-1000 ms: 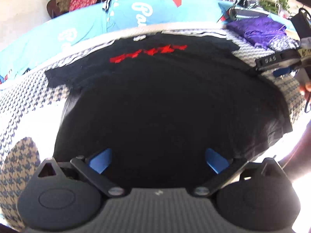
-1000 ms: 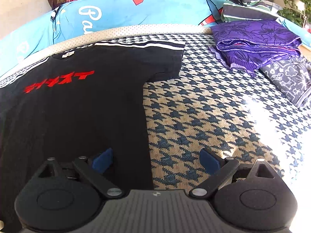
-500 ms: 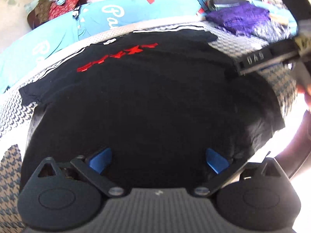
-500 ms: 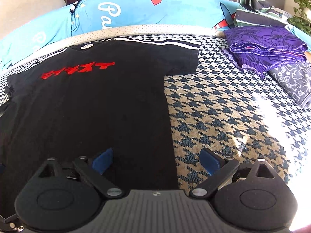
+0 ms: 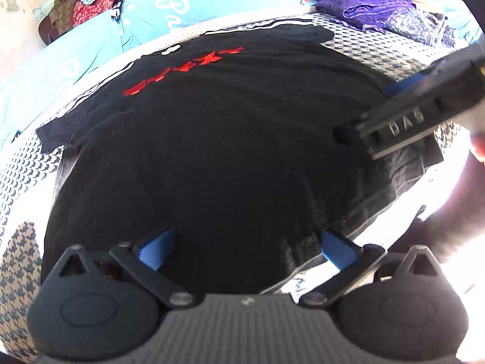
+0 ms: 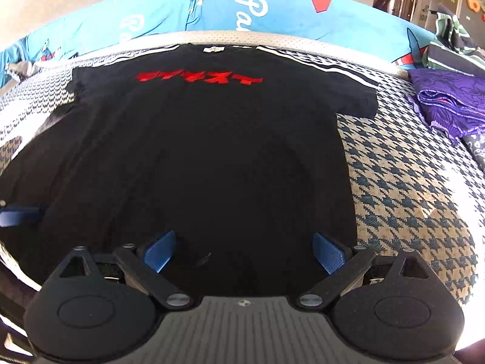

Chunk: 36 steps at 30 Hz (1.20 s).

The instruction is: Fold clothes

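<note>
A black T-shirt [image 5: 218, 139] with red lettering [image 5: 182, 69] lies flat on the houndstooth cover, collar at the far side; it also shows in the right wrist view [image 6: 206, 151]. My left gripper [image 5: 247, 250] is open and empty, over the shirt's near hem. My right gripper [image 6: 244, 253] is open and empty, over the hem near the shirt's right side. The right gripper's body shows at the right of the left wrist view [image 5: 415, 118]. A blue fingertip [image 6: 18, 215] of the left gripper shows at the right wrist view's left edge.
The houndstooth cover [image 6: 409, 188] extends right of the shirt. Folded purple clothes [image 6: 448, 103] lie at the far right. A blue printed cushion [image 6: 212, 9] runs along the back. A pile of clothes [image 5: 91, 3] sits at the far left.
Both grippers have shifted left along the hem. The right gripper now faces the shirt's middle and looks larger in the left wrist view. Both stay open.
</note>
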Each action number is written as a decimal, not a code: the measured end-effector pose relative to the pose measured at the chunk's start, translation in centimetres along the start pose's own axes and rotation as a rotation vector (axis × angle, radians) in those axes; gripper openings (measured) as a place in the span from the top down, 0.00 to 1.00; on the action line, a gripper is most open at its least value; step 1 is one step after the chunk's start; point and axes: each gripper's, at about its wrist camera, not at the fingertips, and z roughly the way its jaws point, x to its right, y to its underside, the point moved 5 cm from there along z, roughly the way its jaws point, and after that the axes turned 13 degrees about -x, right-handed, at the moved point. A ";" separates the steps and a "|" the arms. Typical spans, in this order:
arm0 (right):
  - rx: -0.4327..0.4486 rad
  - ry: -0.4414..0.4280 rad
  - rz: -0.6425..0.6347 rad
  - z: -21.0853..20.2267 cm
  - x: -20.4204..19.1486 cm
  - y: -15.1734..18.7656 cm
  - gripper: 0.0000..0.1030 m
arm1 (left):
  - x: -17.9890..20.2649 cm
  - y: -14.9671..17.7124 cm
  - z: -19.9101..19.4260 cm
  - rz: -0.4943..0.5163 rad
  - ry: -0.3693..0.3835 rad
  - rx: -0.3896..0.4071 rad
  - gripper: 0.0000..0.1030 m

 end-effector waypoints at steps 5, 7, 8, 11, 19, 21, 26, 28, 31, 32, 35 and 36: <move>-0.032 -0.039 -0.002 0.0 -0.6 1.2 0.03 | -1.0 0.1 -0.6 -0.065 0.040 0.010 0.00; -0.047 -0.042 -0.018 -0.1 -1.1 1.8 0.02 | -1.3 0.2 -0.9 -0.083 0.040 0.014 0.00; -0.054 -0.044 -0.026 -0.2 -1.3 2.0 0.02 | -1.5 0.2 -1.0 -0.095 0.040 0.017 0.00; -0.060 -0.072 -0.031 -0.5 -1.4 2.6 0.02 | -2.4 0.0 -1.3 -0.146 0.037 0.031 0.00; 0.026 -0.097 0.037 -1.5 0.3 -0.2 0.03 | -5.5 -2.2 -1.0 -0.236 -0.022 0.069 0.00; 0.043 -0.061 0.033 -1.5 1.0 -1.5 0.03 | -6.1 -3.0 -0.7 -0.245 -0.043 0.076 0.00; 0.028 -0.018 0.079 0.0 4.6 -4.7 0.03 | -8.4 -4.1 0.2 -0.316 -0.065 0.074 0.00; 0.024 -0.006 0.108 0.7 5.8 -5.8 0.04 | -9.4 -4.5 0.8 -0.344 -0.072 0.064 0.00; 0.025 0.009 0.151 1.6 7.4 -7.1 0.04 | -10.5 -5.0 1.6 -0.371 -0.094 0.051 0.00; 0.021 0.016 0.157 1.9 7.6 -7.4 0.04 | -10.8 -5.1 1.8 -0.381 -0.094 0.046 0.00; 0.008 0.035 0.174 3.0 8.2 -8.1 0.04 | -11.5 -5.1 2.5 -0.413 -0.097 0.028 0.00; -0.009 0.039 0.178 3.4 8.2 -8.0 0.04 | -11.7 -5.0 2.7 -0.421 -0.103 0.021 0.00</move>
